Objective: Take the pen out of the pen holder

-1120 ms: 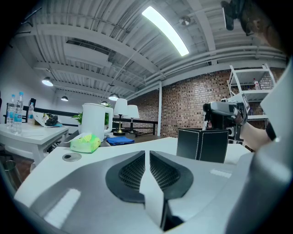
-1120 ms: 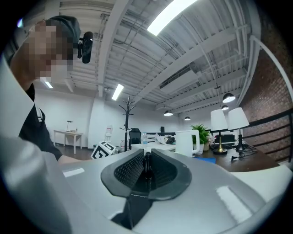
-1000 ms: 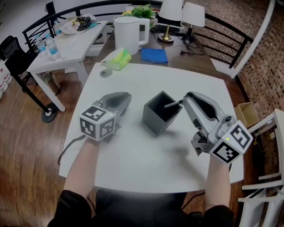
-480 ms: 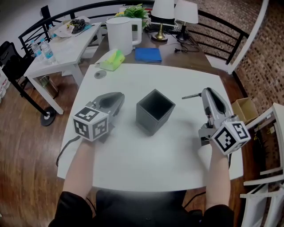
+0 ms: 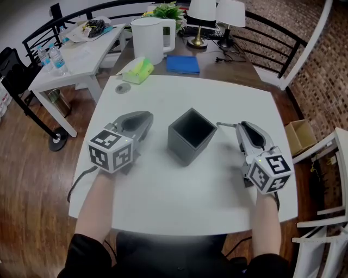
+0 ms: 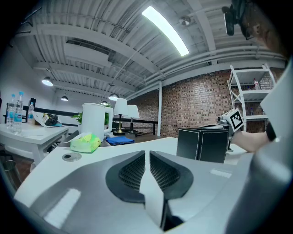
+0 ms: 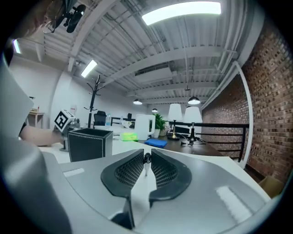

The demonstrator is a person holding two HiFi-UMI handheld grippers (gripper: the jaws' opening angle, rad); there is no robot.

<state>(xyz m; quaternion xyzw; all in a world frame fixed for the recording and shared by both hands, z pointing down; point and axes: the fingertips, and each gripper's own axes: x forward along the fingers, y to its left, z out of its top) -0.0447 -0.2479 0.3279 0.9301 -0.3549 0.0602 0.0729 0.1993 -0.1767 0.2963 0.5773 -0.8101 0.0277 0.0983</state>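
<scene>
The black square pen holder [image 5: 190, 136] stands empty in the middle of the white table [image 5: 179, 206]; it also shows as the holder [image 6: 202, 144] and the holder [image 7: 90, 144] in the gripper views. My right gripper [image 5: 239, 126] is low over the table just right of it, jaws closing, shut on the thin pen [image 5: 225, 125], which sticks out leftward toward the holder's rim. In the right gripper view the pen [image 7: 146, 160] sits clamped between the pads. My left gripper [image 5: 145, 115] rests left of the holder, jaws together with nothing between them [image 6: 147, 153].
A small round disc [image 5: 123, 88] lies at the table's far left corner. Beyond the table stand a white kettle [image 5: 148, 39], a green tissue pack [image 5: 137, 70], a blue cloth [image 5: 183, 64] and lamps [image 5: 202, 16]. A white chair [image 5: 326, 179] is at the right.
My right gripper lifted the pen out of the holder, swung it to the right, then came down and back toward the holder's right side. The left gripper stayed put.
</scene>
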